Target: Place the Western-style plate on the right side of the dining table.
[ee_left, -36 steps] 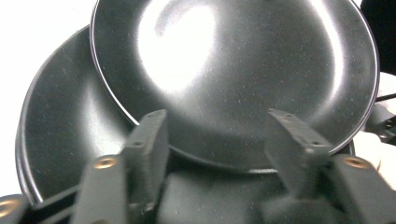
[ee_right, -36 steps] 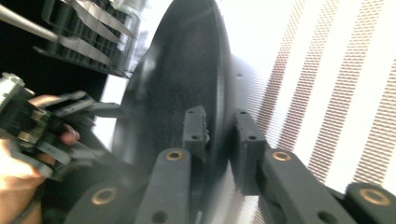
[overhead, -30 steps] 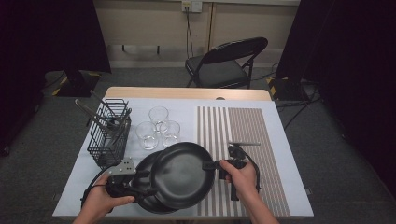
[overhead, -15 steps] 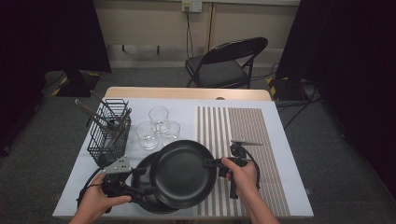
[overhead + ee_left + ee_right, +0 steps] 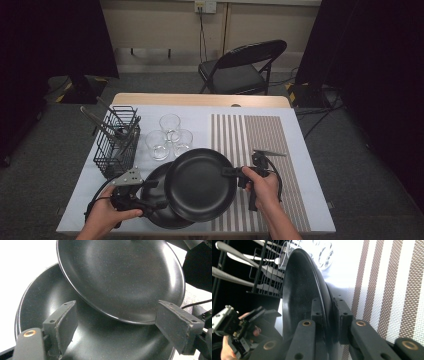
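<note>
The desk (image 5: 310,165) is carrying a white cover and a striped placemat (image 5: 250,135), with a folding chair (image 5: 245,67) standing behind it on grey carpet. The right gripper (image 5: 239,176) is clamping the rim of the upper black plate (image 5: 200,184), which is overlapping the lower black plate (image 5: 156,200) near the front edge. Compared with a second ago, the left gripper (image 5: 150,205) has just been opening and is now standing wide, its pads clear of the lower plate. A wire basket (image 5: 117,142) and three glasses (image 5: 170,135) are crowding the left; the placemat is offering free space.

Bare forearms; black grippers, brass-coloured pivot screws, seemingly grey jaws, left gripper (image 5: 131,196) topped by a grey plate.
</note>
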`<action>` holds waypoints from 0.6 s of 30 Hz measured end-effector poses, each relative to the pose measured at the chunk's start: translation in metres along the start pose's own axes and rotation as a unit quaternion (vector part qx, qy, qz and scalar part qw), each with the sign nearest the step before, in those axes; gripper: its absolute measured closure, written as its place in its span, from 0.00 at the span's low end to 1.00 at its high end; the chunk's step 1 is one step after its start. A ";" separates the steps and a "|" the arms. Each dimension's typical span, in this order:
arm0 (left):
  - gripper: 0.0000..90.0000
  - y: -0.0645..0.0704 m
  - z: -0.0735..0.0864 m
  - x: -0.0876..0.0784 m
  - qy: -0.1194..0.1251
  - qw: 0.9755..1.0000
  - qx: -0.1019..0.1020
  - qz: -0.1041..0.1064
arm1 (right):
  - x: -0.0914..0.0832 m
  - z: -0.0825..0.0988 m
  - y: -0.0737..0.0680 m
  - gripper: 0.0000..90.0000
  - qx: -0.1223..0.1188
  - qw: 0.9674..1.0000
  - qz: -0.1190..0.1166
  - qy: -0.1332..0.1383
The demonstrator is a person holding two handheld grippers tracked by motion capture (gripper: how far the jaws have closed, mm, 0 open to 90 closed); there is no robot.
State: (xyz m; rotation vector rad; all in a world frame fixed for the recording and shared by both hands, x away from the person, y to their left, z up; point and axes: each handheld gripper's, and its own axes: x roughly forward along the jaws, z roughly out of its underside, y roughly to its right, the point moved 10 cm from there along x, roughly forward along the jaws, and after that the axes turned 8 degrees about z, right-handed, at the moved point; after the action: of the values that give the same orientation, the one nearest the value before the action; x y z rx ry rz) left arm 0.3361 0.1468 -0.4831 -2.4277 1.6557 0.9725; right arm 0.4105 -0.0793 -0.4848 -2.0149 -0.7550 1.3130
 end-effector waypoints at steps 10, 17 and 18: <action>0.20 0.001 0.000 0.000 0.003 1.000 -0.001 0.004 | -0.008 -0.007 0.000 0.89 0.017 1.000 -0.014 0.013; 0.20 -0.001 -0.001 -0.001 0.007 1.000 -0.011 0.004 | -0.014 -0.011 0.005 0.88 0.026 0.999 -0.010 0.024; 0.20 -0.001 -0.001 -0.001 0.007 1.000 -0.010 0.003 | -0.015 -0.012 0.006 0.88 0.028 0.999 -0.011 0.024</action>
State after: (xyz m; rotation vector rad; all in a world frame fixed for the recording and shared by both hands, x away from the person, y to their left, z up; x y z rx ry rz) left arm 0.3372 0.1471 -0.4820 -2.4495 1.6678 0.9798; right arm 0.4171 -0.0965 -0.4762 -1.9820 -0.7083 1.2544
